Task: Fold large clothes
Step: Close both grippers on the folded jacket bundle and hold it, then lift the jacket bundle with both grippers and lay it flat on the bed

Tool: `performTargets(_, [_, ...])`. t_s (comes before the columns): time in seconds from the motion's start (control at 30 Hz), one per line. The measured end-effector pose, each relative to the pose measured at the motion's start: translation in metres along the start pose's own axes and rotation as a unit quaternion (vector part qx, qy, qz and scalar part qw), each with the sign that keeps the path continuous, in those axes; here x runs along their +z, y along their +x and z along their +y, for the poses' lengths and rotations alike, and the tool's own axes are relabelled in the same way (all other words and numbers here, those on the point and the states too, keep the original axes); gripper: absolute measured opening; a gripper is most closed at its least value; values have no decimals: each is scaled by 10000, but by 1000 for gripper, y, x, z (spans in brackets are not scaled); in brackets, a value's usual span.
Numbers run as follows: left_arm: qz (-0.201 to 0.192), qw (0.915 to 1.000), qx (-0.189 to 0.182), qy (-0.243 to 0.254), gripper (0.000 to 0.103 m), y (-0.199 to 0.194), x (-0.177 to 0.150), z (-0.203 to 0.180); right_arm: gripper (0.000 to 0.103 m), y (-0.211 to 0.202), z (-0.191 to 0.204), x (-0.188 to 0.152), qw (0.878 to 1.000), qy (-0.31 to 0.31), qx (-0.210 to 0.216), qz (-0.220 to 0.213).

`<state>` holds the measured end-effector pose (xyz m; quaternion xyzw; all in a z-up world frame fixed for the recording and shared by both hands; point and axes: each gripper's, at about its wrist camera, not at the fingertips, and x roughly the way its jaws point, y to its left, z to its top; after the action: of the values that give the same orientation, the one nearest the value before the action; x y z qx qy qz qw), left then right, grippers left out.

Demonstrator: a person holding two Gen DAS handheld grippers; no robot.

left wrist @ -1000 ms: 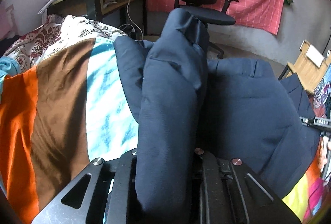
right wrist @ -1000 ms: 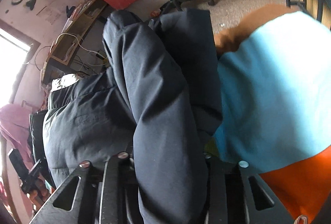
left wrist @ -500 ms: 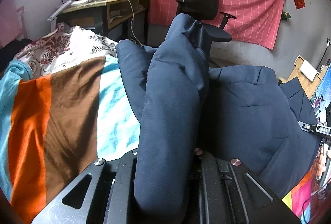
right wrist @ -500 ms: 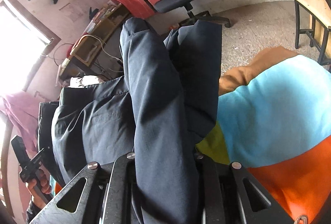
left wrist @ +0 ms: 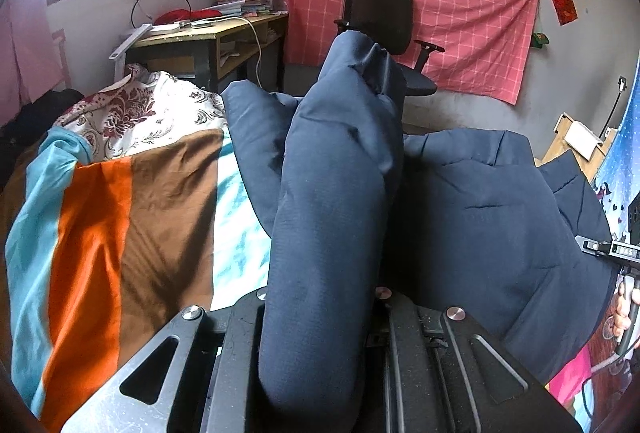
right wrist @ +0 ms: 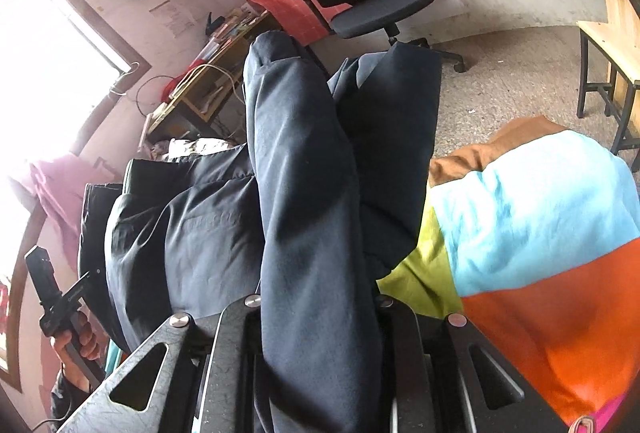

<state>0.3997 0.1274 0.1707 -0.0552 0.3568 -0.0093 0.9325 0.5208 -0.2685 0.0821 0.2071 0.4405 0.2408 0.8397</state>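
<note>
Left wrist view showed the left gripper with its jaws clamped on a thick roll of the jacket, a navy padded garment; right wrist view showed the right gripper pinching a second bunched fold of it in the same way. In each view the gripped fabric ran forward between the fingers and rose clear of the bed. The rest of the jacket lay spread on the striped bedcover, with one edge near the patterned pillow and a chair well beyond.

Handling, as judged: the jacket looked soft, bulky and fairly light, its smooth shell likely slippery. A padded layer compresses under the pads, so a shallow bite could creep out. Deep holds on seams, hem or shoulder line, set well apart, would have carried the panel most evenly.

Pose: both grippers pointed forward and downward across the bed, one on each side of the garment. The right gripper's camera was tilted, so the room appeared slanted. Each view caught the other hand at its edge: the right hand and the left hand, each around a handle.
</note>
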Motion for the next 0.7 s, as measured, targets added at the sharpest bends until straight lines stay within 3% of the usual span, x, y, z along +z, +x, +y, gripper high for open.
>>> performTargets(0.33, [195,9997,108,101,12,-5,-29,-3,19,-6,1,-23,9999,0,40,126])
performTargets(0.7, [909,9957,148,20,12,34,-83,10,19,20,-17,-57,9983,50,-259,527])
